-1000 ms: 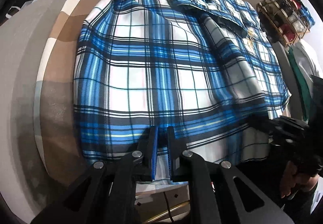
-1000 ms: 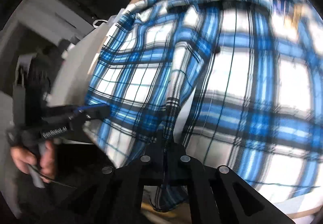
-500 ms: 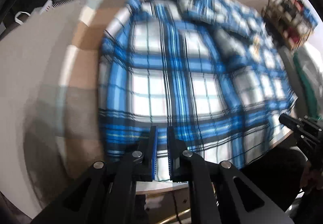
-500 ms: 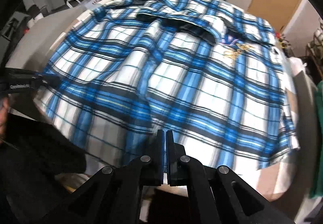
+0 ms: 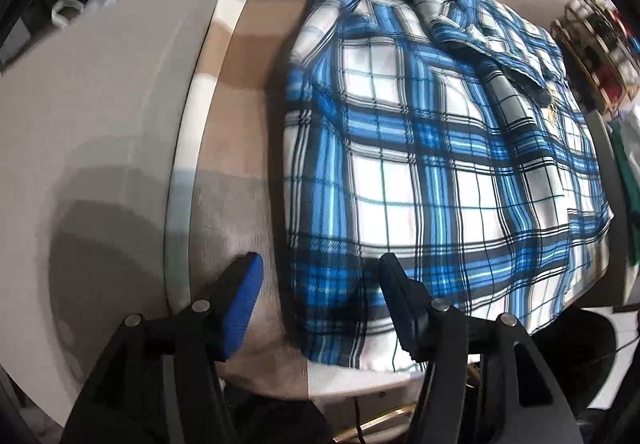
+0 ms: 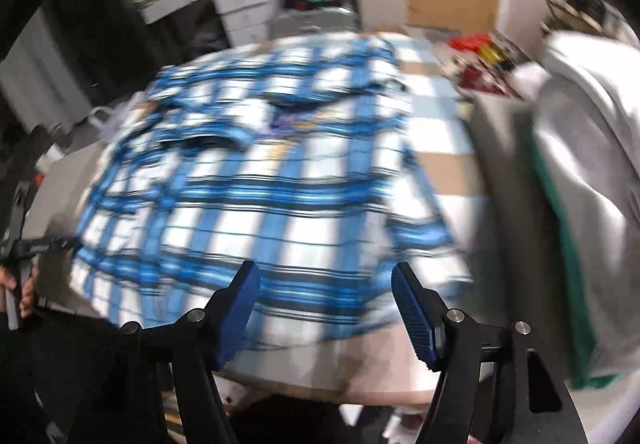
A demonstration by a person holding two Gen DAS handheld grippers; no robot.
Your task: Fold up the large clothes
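Lying flat, plaid shirt (image 5: 432,171); left hand-held gripper (image 5: 320,288) agape straddling hem corner.

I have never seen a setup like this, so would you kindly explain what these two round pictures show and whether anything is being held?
A person holds a two-finger gripper in each hand; each has a fisheye camera looking along its fingers, hence the round pictures. One view shows the left gripper, the other the right gripper, both with blue-padded fingers spread open, holding nothing. A blue and white plaid shirt lies spread on a table with a checked cover. The right view is blurred by motion; grey and green cloth is on its right.
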